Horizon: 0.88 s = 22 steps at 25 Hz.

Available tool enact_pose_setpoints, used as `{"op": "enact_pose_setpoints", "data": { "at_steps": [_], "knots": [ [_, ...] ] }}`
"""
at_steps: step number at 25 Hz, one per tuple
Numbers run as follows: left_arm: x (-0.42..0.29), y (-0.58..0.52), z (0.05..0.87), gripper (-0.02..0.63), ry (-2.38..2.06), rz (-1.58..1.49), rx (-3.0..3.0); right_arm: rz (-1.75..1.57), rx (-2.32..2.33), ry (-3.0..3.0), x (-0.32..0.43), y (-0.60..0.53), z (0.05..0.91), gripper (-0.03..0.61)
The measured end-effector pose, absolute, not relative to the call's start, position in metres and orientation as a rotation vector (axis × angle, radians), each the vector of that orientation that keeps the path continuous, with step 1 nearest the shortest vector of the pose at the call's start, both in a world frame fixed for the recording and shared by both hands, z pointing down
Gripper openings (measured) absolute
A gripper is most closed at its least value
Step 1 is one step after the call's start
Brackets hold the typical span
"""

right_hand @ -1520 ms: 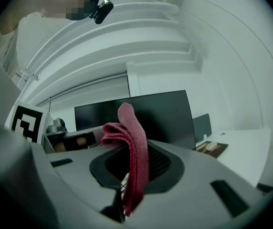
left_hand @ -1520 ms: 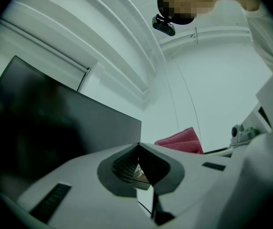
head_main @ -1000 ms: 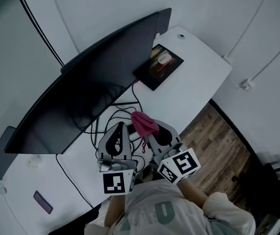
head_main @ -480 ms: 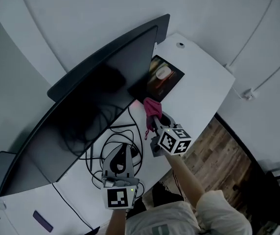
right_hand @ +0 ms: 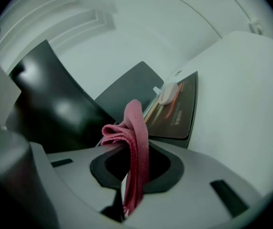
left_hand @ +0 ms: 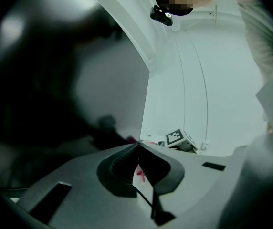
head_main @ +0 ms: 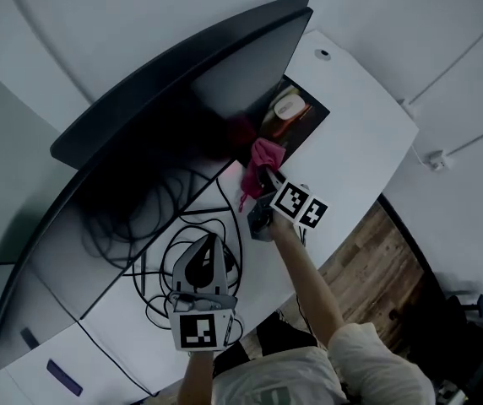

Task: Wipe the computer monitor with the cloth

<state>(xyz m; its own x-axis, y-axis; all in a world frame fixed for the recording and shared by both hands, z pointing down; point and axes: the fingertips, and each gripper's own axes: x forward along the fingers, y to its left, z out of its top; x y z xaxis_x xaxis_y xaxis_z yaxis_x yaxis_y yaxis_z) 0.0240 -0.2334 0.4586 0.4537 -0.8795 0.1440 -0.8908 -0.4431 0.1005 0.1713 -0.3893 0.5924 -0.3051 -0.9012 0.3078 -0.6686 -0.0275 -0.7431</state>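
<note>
The wide curved monitor [head_main: 149,133] runs from lower left to upper right, its screen dark; it fills the left of the left gripper view as the monitor [left_hand: 41,104]. My right gripper [head_main: 263,172] is shut on the pink cloth [head_main: 263,153], which it holds up close to the screen's lower right part. In the right gripper view the cloth [right_hand: 135,132] hangs folded between the jaws of the right gripper [right_hand: 126,144], with the monitor [right_hand: 50,104] to the left. My left gripper [head_main: 209,243] hovers over the desk nearer me, shut and empty, as the left gripper [left_hand: 137,146] shows.
A dark mouse pad [head_main: 302,123] with a mouse [head_main: 287,104] lies on the white desk [head_main: 360,142] at the monitor's right end. Black cables [head_main: 174,243] coil under the left gripper. Wooden floor [head_main: 368,251] shows past the desk's edge.
My right gripper has carried the pink cloth away from me, up towards the monitor's right part. The left gripper has stayed low over the cables.
</note>
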Motion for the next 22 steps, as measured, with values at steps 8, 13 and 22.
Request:
{"op": "enact_pose_setpoints", "data": {
  "at_steps": [8, 13, 22],
  "knots": [
    [0.022, -0.244, 0.471, 0.014, -1.541, 0.102, 2.495, -1.250, -1.594, 2.045, 0.146, -0.406, 0.592, 0.054],
    [0.017, -0.248, 0.469, 0.014, -1.547, 0.066, 2.470, -1.173, -1.575, 2.144, 0.134, -0.408, 0.586, 0.054],
    [-0.001, -0.244, 0.470, 0.014, -1.581, 0.085, 2.448, -0.925, -1.676, 2.477, 0.107, -0.393, 0.578, 0.054]
  ]
}}
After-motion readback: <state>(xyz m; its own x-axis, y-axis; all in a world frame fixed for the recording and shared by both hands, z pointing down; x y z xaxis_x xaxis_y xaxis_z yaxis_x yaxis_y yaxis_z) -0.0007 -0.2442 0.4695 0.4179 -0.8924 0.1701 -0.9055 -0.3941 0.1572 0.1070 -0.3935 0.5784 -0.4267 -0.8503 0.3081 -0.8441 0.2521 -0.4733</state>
